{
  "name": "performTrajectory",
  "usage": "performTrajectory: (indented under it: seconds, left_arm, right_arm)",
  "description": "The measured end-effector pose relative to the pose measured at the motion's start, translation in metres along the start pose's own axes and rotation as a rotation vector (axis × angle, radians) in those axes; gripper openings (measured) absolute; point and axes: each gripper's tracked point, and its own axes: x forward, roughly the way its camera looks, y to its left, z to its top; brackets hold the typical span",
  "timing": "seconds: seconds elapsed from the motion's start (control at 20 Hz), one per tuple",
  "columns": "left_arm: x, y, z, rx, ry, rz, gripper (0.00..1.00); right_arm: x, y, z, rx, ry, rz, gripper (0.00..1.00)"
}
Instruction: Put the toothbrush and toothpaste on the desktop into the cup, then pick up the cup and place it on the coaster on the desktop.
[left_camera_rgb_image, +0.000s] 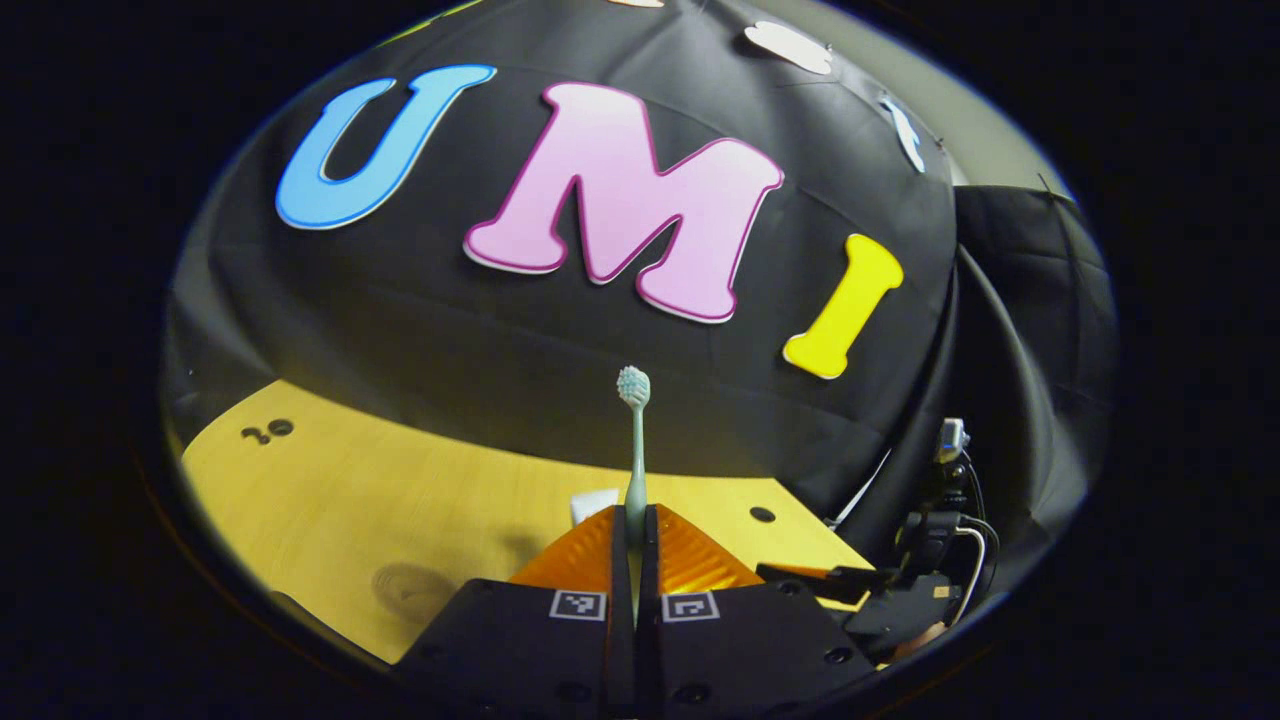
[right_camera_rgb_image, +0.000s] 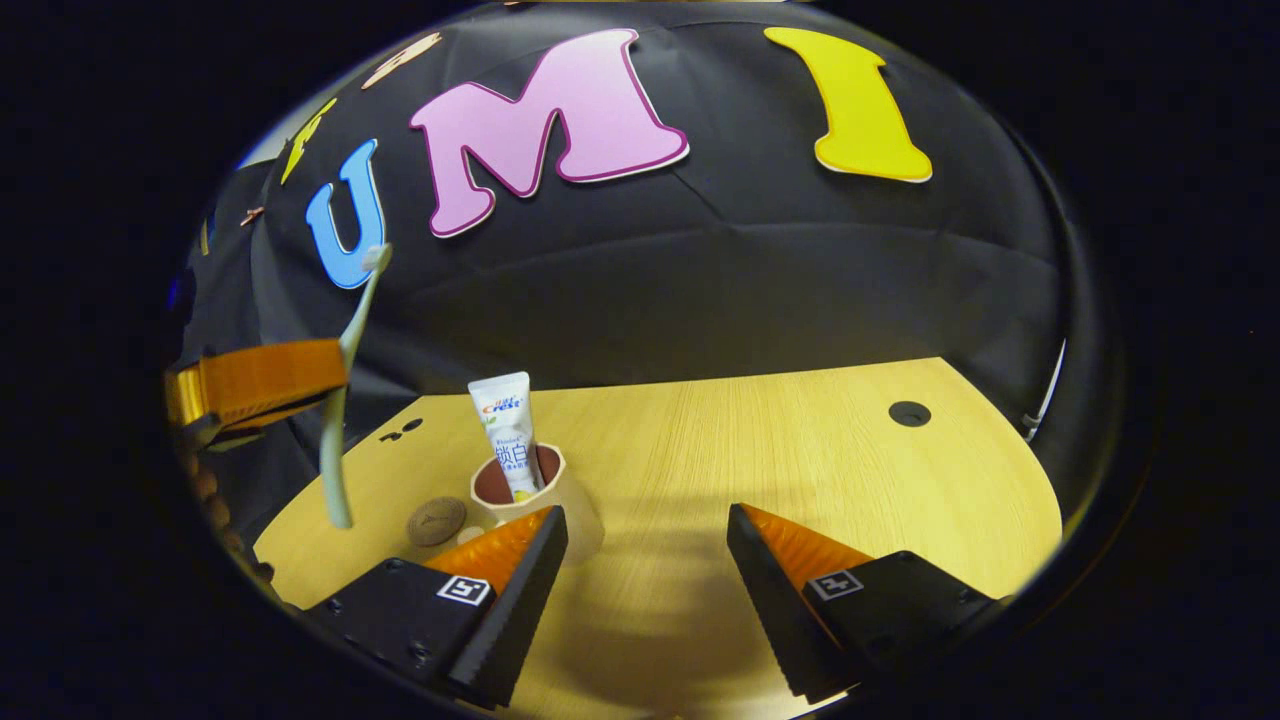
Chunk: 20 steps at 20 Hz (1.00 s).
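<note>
My left gripper (left_camera_rgb_image: 635, 545) is shut on a pale green toothbrush (left_camera_rgb_image: 636, 440), held upright above the desk with its bristles on top. The right gripper view has the same toothbrush (right_camera_rgb_image: 342, 400) hanging in the air at the left, clamped by the left gripper (right_camera_rgb_image: 335, 375). A beige cup (right_camera_rgb_image: 545, 500) stands on the wooden desk (right_camera_rgb_image: 800, 470) with a white toothpaste tube (right_camera_rgb_image: 510, 430) upright inside it. A round brown coaster (right_camera_rgb_image: 436, 521) lies just left of the cup. My right gripper (right_camera_rgb_image: 648, 540) is open, low over the desk to the right of the cup, with nothing between its fingers.
Round holes mark the desk top (right_camera_rgb_image: 909, 413) (left_camera_rgb_image: 762, 514). In the left gripper view, the right gripper (left_camera_rgb_image: 800, 578) and dark gear with cables (left_camera_rgb_image: 945, 540) sit at the desk's right side. The black cloth wall rises behind the desk.
</note>
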Motion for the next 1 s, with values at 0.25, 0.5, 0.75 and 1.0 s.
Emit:
performTrajectory:
  seconds: [0.25,0.5,0.75,1.0]
  left_arm:
    - [0.05,0.005,-0.006,-0.004,-0.084,-0.029,0.06]
    - [0.078,0.017,-0.018,-0.005,-0.167,-0.01,0.06]
    - [0.087,0.014,-0.033,0.027,-0.198,-0.01,0.08]
    - [0.093,0.017,-0.049,0.072,-0.206,0.01,0.11]
  right_arm:
    - [-0.011,-0.021,-0.004,0.009,0.004,-0.049,0.98]
    - [-0.004,-0.034,-0.01,0.054,0.018,-0.091,0.98]
    - [-0.001,-0.038,-0.008,0.101,0.009,-0.11,0.98]
    - [-0.004,-0.042,-0.016,0.062,0.032,-0.114,0.98]
